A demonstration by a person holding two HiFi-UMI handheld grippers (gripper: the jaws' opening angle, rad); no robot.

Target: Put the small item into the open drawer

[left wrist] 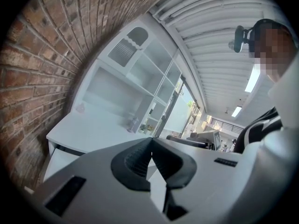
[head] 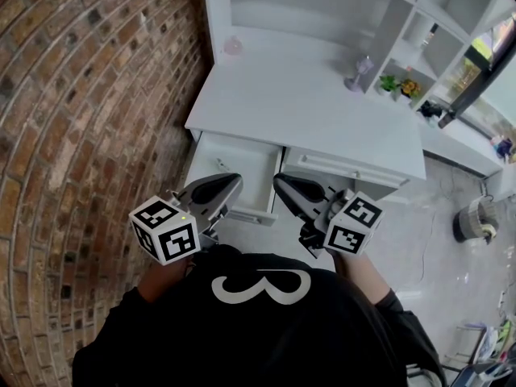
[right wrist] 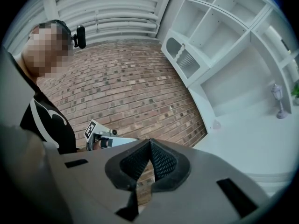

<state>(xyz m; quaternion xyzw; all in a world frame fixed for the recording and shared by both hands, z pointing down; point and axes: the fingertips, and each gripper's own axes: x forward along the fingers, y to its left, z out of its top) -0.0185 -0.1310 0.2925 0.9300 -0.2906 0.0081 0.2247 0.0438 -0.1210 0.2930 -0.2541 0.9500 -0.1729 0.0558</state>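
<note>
Fingers [left wrist: 134, 162] – both pairs closed, empty; left gripper [head: 216, 189], right gripper [head: 297, 190] near chest | item – probably small pink piece [head: 233, 46], back-left of bench [head: 306, 111], well apart | drawer [head: 234, 168] – open, below | handling – looks light, maybe fragile; pinch gently across body.

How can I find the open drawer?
Look at the white desk beside the brick wall. Under its front edge are two drawers. The open drawer is the one nearer the bricks, pulled out with its white inside showing; its neighbour is shut.
</note>
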